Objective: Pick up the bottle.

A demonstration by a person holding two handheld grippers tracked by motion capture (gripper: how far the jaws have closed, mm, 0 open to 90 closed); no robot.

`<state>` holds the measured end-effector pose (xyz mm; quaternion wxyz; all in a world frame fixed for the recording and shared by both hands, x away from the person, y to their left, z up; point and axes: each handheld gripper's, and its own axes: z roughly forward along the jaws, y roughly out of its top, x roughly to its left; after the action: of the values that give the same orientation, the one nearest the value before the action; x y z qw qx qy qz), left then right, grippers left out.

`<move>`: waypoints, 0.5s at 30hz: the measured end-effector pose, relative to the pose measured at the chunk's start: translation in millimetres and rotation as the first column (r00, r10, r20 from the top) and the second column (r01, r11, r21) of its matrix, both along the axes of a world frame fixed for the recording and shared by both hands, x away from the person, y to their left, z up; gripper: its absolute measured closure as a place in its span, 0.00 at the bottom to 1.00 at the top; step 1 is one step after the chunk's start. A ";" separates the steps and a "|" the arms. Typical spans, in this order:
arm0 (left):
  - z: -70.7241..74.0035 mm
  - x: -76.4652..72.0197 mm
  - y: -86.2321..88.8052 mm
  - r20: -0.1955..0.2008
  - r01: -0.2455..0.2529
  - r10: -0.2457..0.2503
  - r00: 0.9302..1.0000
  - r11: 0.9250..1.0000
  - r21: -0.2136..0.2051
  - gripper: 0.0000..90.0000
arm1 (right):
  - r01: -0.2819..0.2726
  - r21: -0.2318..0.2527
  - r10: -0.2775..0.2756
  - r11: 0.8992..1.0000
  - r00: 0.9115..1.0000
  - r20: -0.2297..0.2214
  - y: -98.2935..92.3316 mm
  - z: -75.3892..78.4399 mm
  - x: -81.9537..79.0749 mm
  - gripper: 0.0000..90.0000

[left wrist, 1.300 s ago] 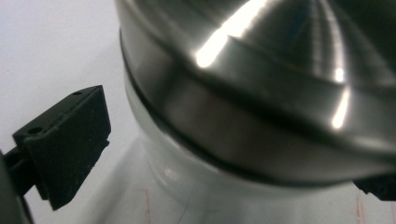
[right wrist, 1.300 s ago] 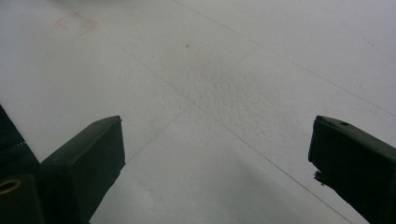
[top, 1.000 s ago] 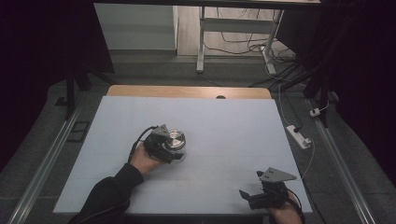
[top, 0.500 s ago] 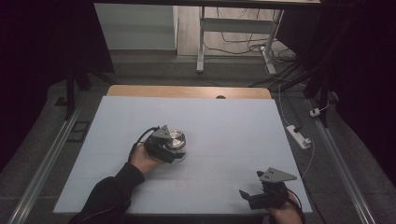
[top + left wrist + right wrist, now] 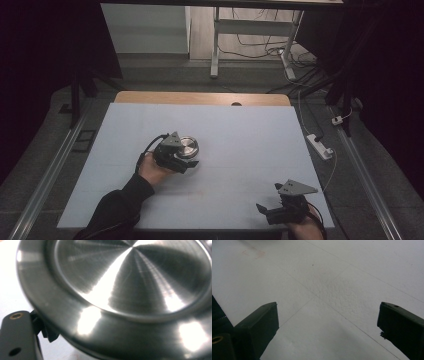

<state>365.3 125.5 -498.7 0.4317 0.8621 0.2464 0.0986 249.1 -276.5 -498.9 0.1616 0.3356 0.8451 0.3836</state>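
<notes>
High view: a desk (image 5: 240, 145) covered by a pale blue-white mat, with a strip of bare wood along its far edge; dark floor around it, metal rails on both sides, a white power strip (image 5: 320, 146) on the floor to the right, and a white frame with loose cables beyond the far edge. The left gripper (image 5: 186, 159) sits left of the desk's centre, held by a hand (image 5: 152, 170) in a dark sleeve, and a round metal dish (image 5: 186, 146) lies right at its fingers. The right gripper (image 5: 267, 210) is near the front right corner, well apart from the dish. Left gripper view: the dish (image 5: 125, 290) seen very close, brushed steel with a wide rim and a sunken centre, bright glare on it; one black finger (image 5: 17, 337) shows at lower left against the rim, the other is hidden, so I cannot tell whether the fingers grip the dish. Right gripper view: both fingers (image 5: 259, 325) spread wide over bare mat, nothing between them; faint seam lines and a reddish smudge (image 5: 253, 252) show on the mat.
</notes>
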 end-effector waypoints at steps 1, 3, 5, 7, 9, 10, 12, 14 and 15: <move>2.5 -1.6 -1.1 0.000 0.006 -0.006 1.000 1.000 -0.003 0.17 | 0.000 0.000 0.000 1.000 1.000 0.000 0.0 0.0 0.0 0.04; 7.6 -5.2 -3.7 0.000 0.017 -0.017 1.000 1.000 -0.009 0.17 | -0.002 -0.003 0.002 1.000 1.000 0.001 0.0 -0.1 0.1 0.04; 13.2 -9.1 -6.7 0.002 0.033 -0.033 0.999 0.999 -0.010 0.17 | -0.002 -0.004 0.002 1.000 1.000 0.001 0.1 -0.1 0.0 0.04; 18.2 -13.4 -10.7 0.003 0.048 -0.048 0.999 0.999 -0.007 0.17 | -0.002 -0.005 0.002 1.000 1.000 0.001 0.2 -0.2 0.1 0.04; 22.4 -16.9 -15.1 -0.002 0.071 -0.071 0.997 0.997 0.001 0.17 | -0.001 -0.007 0.001 1.000 1.000 0.001 0.6 -0.3 0.0 0.04; 23.9 -18.9 -17.4 -0.002 0.081 -0.081 0.997 0.997 0.005 0.17 | -0.001 -0.009 0.001 1.000 1.000 0.001 0.8 -0.3 -0.1 0.04; 26.5 -22.4 -21.8 0.000 0.103 -0.103 0.995 0.995 0.020 0.17 | -0.002 -0.012 0.002 1.000 1.000 0.001 1.0 -0.3 -0.1 0.04; 28.5 -25.8 -26.3 0.002 0.122 -0.122 0.993 0.992 0.034 0.17 | -0.003 -0.013 0.003 1.000 1.000 0.002 1.0 -0.4 -0.1 0.04; 29.4 -27.3 -28.4 0.002 0.131 -0.132 0.991 0.990 0.041 0.17 | -0.004 -0.016 0.004 1.000 1.000 0.003 1.2 -0.5 0.1 0.04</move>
<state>338.0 97.1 -469.3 0.4204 0.8847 0.1859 0.0771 249.2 -275.3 -499.4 0.1646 0.3318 0.8487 0.3775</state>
